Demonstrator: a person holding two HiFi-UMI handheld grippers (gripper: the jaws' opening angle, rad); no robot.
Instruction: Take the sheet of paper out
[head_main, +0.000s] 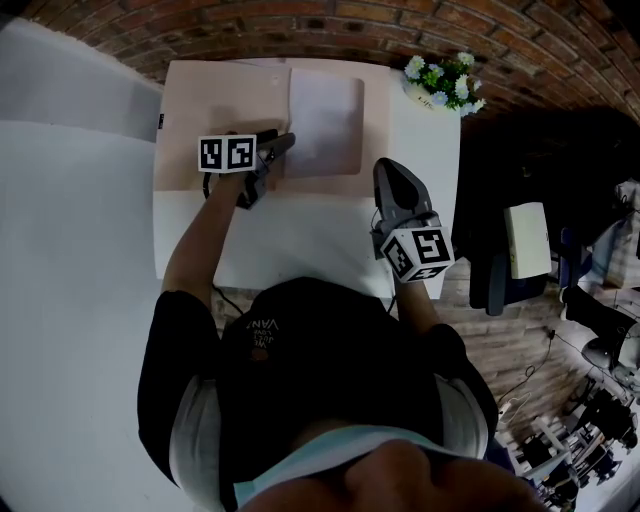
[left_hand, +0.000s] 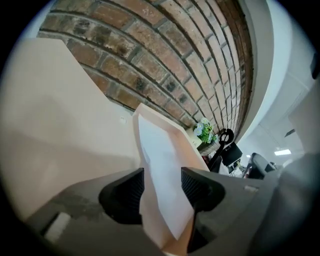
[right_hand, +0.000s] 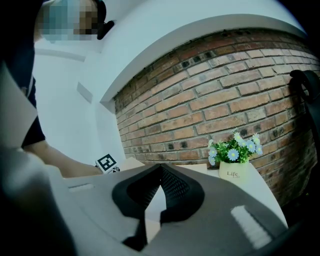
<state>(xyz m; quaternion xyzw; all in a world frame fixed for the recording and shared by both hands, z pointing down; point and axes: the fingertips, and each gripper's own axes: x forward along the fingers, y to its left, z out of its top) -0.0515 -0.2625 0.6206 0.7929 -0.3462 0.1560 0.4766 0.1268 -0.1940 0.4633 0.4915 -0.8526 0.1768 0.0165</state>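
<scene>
A person in a black short-sleeved top (head_main: 330, 380) fills the near edge of the head view, with both arms reaching out over the table.

There are two hand-held grippers, each carrying one cube with black-and-white square markers. The left gripper (head_main: 285, 143) sits at the near left corner of the paper. Its fingers (left_hand: 125, 192) are released and stand wide apart. The paper's edge runs up between them, and neither pad presses on it. The right gripper (head_main: 388, 172) hovers at the right side of the table, apart from the paper. Its fingers (right_hand: 172, 185) are clenched tip to tip with nothing in them.

There is one white rectangular sheet of paper (head_main: 325, 120), lying at the far middle of the table. In the left gripper view the sheet of paper (left_hand: 160, 155) has one beige backing sheet (left_hand: 191, 150) showing behind it along its right edge. Whether that backing is an envelope or a folder I cannot tell. Both lie on one large beige mat (head_main: 200, 115) that covers the far part of the table.

One small white pot of white and blue flowers (head_main: 445, 85) stands at the far right corner.

The table (head_main: 300, 250) is white and rectangular, pushed against a red brick wall (head_main: 300, 25). To the left is a plain white surface, and to the right a wooden floor (head_main: 510, 340) with dark clutter.
</scene>
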